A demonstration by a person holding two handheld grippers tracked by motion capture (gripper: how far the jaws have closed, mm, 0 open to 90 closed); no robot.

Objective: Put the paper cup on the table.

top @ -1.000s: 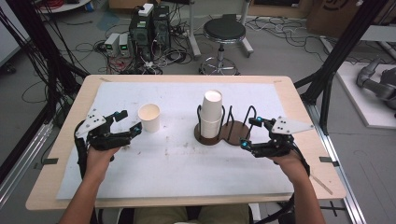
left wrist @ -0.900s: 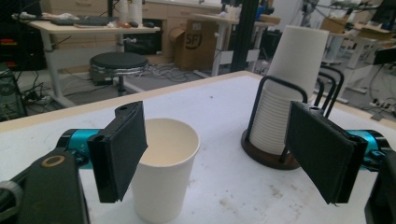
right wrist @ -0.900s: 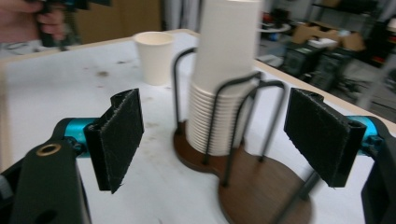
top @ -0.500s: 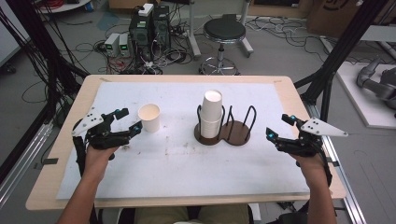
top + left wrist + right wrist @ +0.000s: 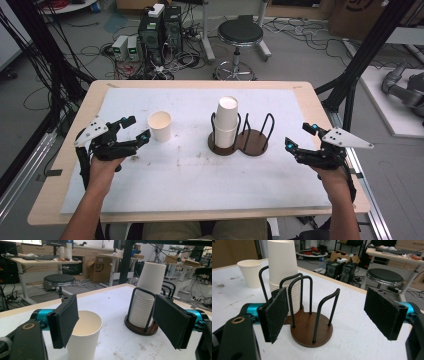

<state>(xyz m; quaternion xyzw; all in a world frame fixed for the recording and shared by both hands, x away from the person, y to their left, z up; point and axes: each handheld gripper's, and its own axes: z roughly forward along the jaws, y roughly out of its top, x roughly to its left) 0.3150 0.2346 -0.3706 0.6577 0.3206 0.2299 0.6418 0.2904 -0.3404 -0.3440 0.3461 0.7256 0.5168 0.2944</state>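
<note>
A single white paper cup [image 5: 160, 126] stands upright on the white sheet, left of centre. My left gripper [image 5: 138, 128] hovers just left of it, open, with nothing between its jaws. In the left gripper view the cup [image 5: 83, 337] sits partly behind the left pad [image 5: 63, 320], apart from it. A stack of paper cups [image 5: 226, 121] fills the left bay of a dark round-based wire holder [image 5: 252, 144]; its right bay is bare. My right gripper [image 5: 297, 136] is open to the right of the holder, clear of it. The right gripper view faces the holder [image 5: 310, 330] and stack [image 5: 282, 270].
The white sheet [image 5: 190, 175] covers most of the wooden table [image 5: 345, 165]. A black stool [image 5: 240, 35], computer boxes [image 5: 160, 25] and cables lie on the floor beyond the far edge. Black frame posts [image 5: 360, 65] stand at the table's right side.
My right gripper has drawn back to the right, away from the holder, and now sits near the table's right edge. The left gripper and the cups have stayed put.
</note>
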